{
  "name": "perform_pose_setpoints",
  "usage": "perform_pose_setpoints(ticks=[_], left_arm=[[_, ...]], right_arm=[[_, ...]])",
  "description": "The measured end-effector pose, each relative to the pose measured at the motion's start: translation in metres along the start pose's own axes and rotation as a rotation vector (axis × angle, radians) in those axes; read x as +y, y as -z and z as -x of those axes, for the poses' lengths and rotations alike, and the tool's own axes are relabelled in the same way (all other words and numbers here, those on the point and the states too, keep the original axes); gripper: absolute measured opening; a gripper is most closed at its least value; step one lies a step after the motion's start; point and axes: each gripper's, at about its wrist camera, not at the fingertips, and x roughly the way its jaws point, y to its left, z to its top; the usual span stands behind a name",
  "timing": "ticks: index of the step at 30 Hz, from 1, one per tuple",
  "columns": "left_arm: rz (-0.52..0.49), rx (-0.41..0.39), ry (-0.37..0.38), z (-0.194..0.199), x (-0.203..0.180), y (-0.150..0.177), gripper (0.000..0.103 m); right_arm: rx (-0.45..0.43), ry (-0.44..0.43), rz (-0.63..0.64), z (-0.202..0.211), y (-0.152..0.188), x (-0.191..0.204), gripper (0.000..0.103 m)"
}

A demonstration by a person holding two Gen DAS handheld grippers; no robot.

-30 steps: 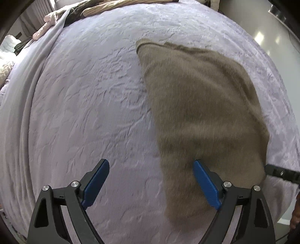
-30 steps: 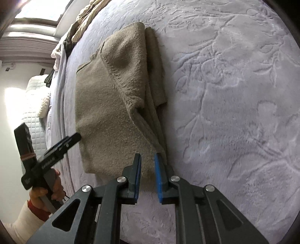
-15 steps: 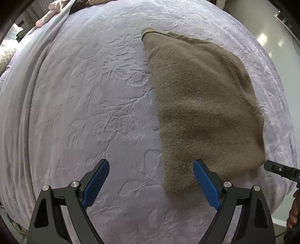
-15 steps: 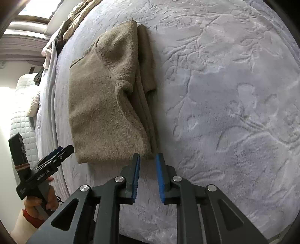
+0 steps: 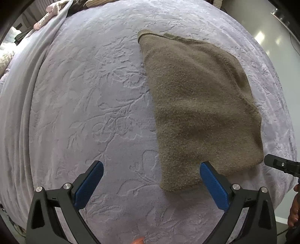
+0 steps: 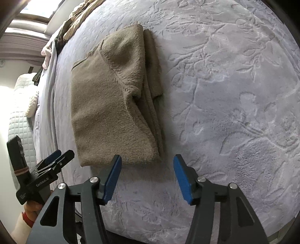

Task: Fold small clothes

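Note:
A brown fuzzy garment [image 5: 198, 108] lies folded flat on the lilac embossed bedspread [image 5: 90, 105]. In the right wrist view the garment [image 6: 112, 105] shows its folded sleeve layers along its right side. My left gripper [image 5: 150, 180] is open and empty, hovering just in front of the garment's near corner. My right gripper [image 6: 147, 174] is open and empty, just short of the garment's near edge. The left gripper also shows in the right wrist view [image 6: 54, 161], at the garment's left corner.
A pile of other clothes [image 5: 56, 11] lies at the far end of the bed. A white quilted pillow [image 6: 20, 116] sits left of the bed. The bed edge and the floor [image 5: 271, 37] lie to the right.
My right gripper has opened from shut. Both grippers have drawn back from the garment, which now lies released and a little farther away.

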Motion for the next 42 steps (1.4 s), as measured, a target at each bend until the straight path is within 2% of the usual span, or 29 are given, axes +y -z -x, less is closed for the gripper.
perform_pose_setpoints(ticks=[5, 7, 9, 13, 19, 24, 27, 30, 32, 33, 34, 35, 36, 37, 39, 42], left_arm=[[-0.01, 0.029, 0.003, -0.009, -0.001, 0.001, 0.103], [-0.005, 0.062, 0.037, -0.014, 0.0, 0.002, 0.103], [0.006, 0.072, 0.058, -0.016, 0.001, 0.003, 0.103], [0.016, 0.073, 0.03, -0.017, 0.002, 0.001, 0.103], [0.042, 0.063, 0.036, -0.016, 0.003, -0.006, 0.103], [0.084, 0.06, 0.089, -0.019, 0.011, -0.02, 0.103], [0.11, 0.076, 0.088, -0.027, 0.017, -0.023, 0.103], [0.144, 0.082, 0.116, -0.029, 0.025, -0.022, 0.103], [0.185, 0.09, 0.183, -0.03, 0.034, -0.022, 0.103], [0.197, 0.094, 0.22, -0.031, 0.039, -0.023, 0.103], [0.199, 0.095, 0.246, -0.031, 0.04, -0.023, 0.103], [0.194, 0.093, 0.26, -0.03, 0.04, -0.024, 0.103], [0.179, 0.088, 0.264, -0.029, 0.038, -0.026, 0.103], [0.165, 0.085, 0.261, -0.027, 0.037, -0.027, 0.103], [0.126, 0.082, 0.246, -0.029, 0.031, -0.029, 0.103], [0.118, 0.106, 0.23, -0.038, 0.025, -0.028, 0.103]], right_arm=[[-0.006, 0.001, 0.008, -0.001, -0.002, 0.001, 0.072], [-0.013, 0.013, 0.019, -0.001, -0.005, 0.001, 0.077], [-0.02, 0.031, 0.039, -0.001, -0.008, 0.003, 0.077], [-0.018, 0.037, 0.058, -0.001, -0.017, 0.004, 0.077], [-0.006, 0.022, 0.049, -0.004, -0.026, 0.001, 0.077], [-0.023, 0.0, 0.036, -0.005, -0.043, -0.002, 0.077], [-0.019, -0.044, 0.026, -0.006, -0.056, -0.002, 0.077], [0.038, -0.095, 0.062, -0.012, -0.056, 0.003, 0.077], [0.07, -0.102, 0.065, -0.017, -0.048, 0.003, 0.076], [0.083, -0.11, 0.056, -0.02, -0.044, 0.001, 0.068], [0.097, -0.125, 0.036, -0.024, -0.04, -0.003, 0.051], [0.113, -0.142, 0.002, -0.028, -0.035, -0.009, 0.042], [0.118, -0.153, -0.019, -0.031, -0.031, -0.013, 0.02], [0.117, -0.169, -0.031, -0.031, -0.028, -0.016, 0.006], [0.087, -0.191, -0.021, -0.025, -0.025, -0.017, 0.006], [0.095, -0.127, 0.017, -0.028, -0.02, -0.019, 0.006]])
